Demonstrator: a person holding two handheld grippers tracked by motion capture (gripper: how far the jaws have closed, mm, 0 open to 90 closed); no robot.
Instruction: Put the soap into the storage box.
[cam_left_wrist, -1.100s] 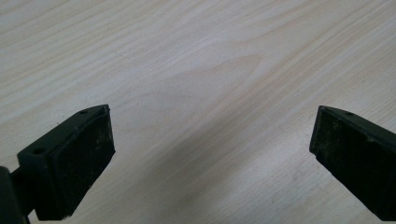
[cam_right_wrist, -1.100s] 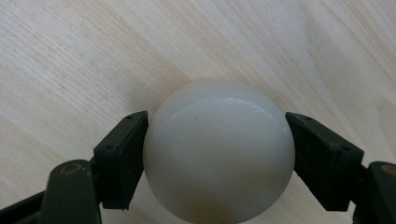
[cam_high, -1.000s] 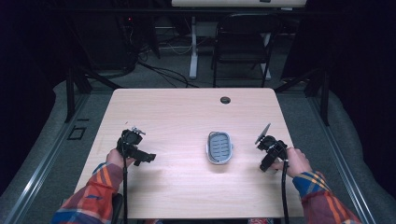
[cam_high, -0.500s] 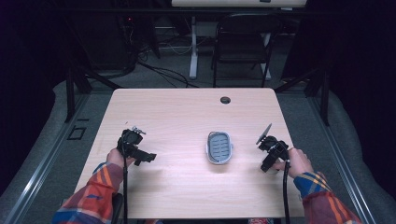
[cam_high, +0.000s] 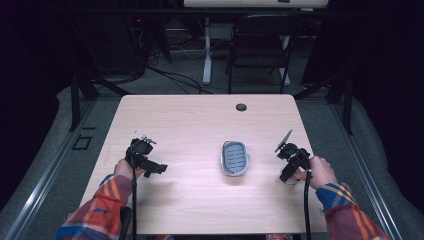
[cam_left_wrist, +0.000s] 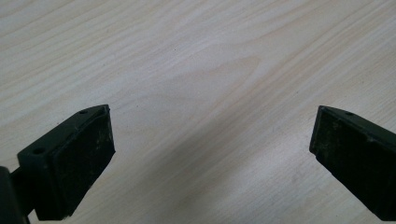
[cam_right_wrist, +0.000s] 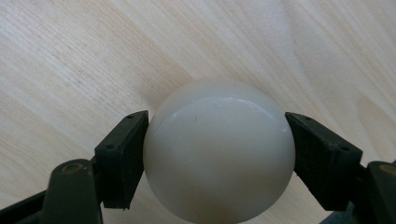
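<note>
- Right gripper (cam_right_wrist: 217, 154): clamped on a white ball (cam_right_wrist: 218, 151), a jaw pressed to each side, ball at centre of the right gripper view, wood grain of the table (cam_right_wrist: 70, 56) behind.
- In the high view, right gripper (cam_high: 291, 161) at right of centre, held in the right hand (cam_high: 320, 172), low over the table (cam_high: 190, 125); ball itself too hidden there to make out.
- Grey tray (cam_high: 234, 158) just right of frame centre, ribbed floor bare, near the right gripper but apart from it.
- Left gripper (cam_left_wrist: 210, 144): jaws wide apart, nothing between, bare wood below; in the high view at lower left (cam_high: 145, 159), well apart from the tray.
- Small dark hole (cam_high: 241, 107) in the tabletop near the far edge, upper centre of frame.
- Step in hand, as judged: ball gripped and ready for carrying, probably toward the tray.
- Next move calls for: a steady clamp, since a smooth round ball slips easily; a short sweep leftward in the frame to above the tray; a low release so no bounce or roll over the rim.
- Left gripper free for steadying the tray if needed.
</note>
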